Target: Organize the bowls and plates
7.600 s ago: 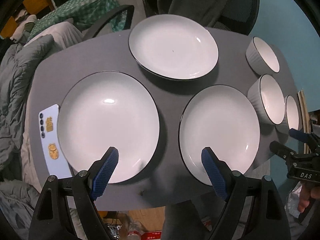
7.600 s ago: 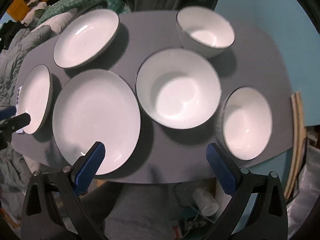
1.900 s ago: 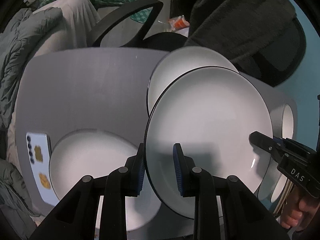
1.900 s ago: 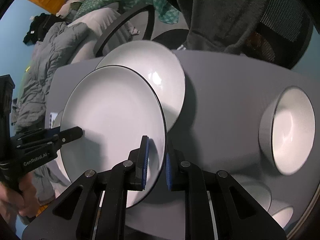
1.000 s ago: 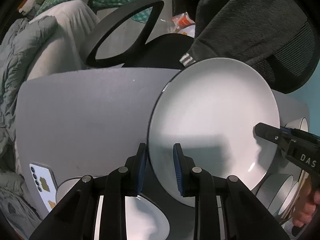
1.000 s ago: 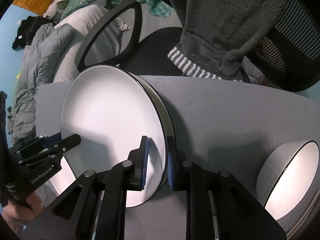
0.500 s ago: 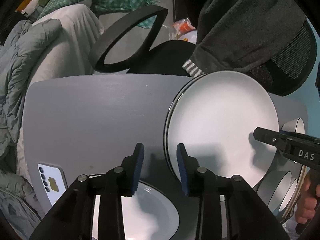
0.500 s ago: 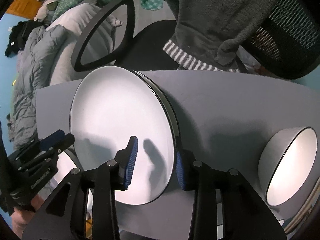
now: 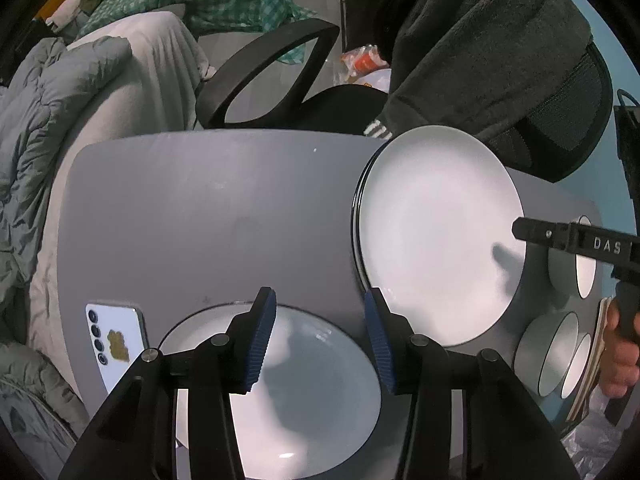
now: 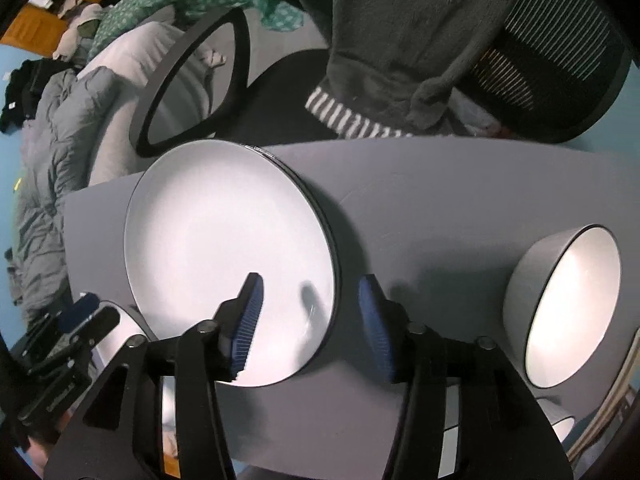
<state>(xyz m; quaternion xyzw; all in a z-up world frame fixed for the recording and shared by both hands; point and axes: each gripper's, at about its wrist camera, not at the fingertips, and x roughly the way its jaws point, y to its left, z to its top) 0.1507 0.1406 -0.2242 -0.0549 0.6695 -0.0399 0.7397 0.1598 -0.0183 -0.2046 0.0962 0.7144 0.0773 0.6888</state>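
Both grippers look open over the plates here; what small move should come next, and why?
Probably lower the left gripper onto the near rim of the lone plate beneath it and close. The stacked plates are released, both grippers open, and that plate still lies apart.
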